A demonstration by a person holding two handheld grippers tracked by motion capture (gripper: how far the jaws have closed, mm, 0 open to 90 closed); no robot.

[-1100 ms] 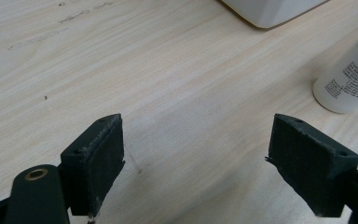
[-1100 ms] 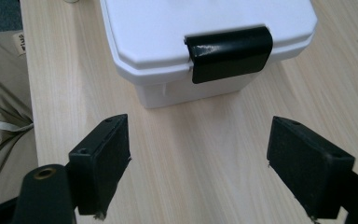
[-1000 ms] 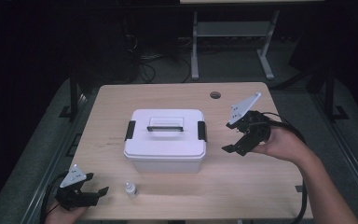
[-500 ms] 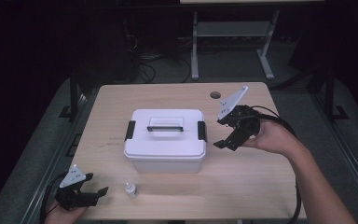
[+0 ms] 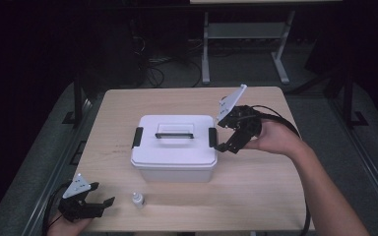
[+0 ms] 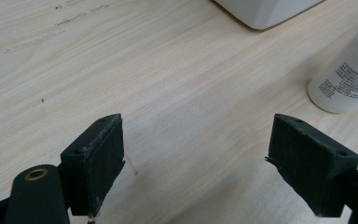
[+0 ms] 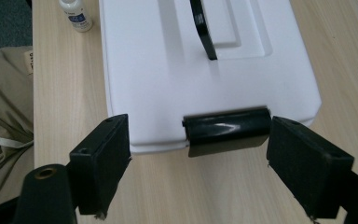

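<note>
A white plastic box [image 5: 173, 147] with a black handle [image 5: 174, 132] and black side latches stands mid-table. My right gripper [image 5: 222, 138] is open just off the box's right end. Its jaws stand either side of the right latch [image 7: 226, 127], a little short of it and not touching. The box lid [image 7: 168, 60] stretches away beyond. My left gripper [image 5: 103, 205] rests open at the table's front left corner, nothing between its jaws. A small white bottle [image 5: 137, 199] stands just to its right, also the bottle [image 6: 347, 70] in the left gripper view.
The wooden table [image 5: 256, 191] has bare room in front of the box and to its right. A dark round hole sits near the table's back right. Beyond the table are a metal stand [image 5: 241, 44] and cables on the floor.
My right gripper has moved left and slightly down toward the box's right latch, now bracketing it. The left gripper has stayed put.
</note>
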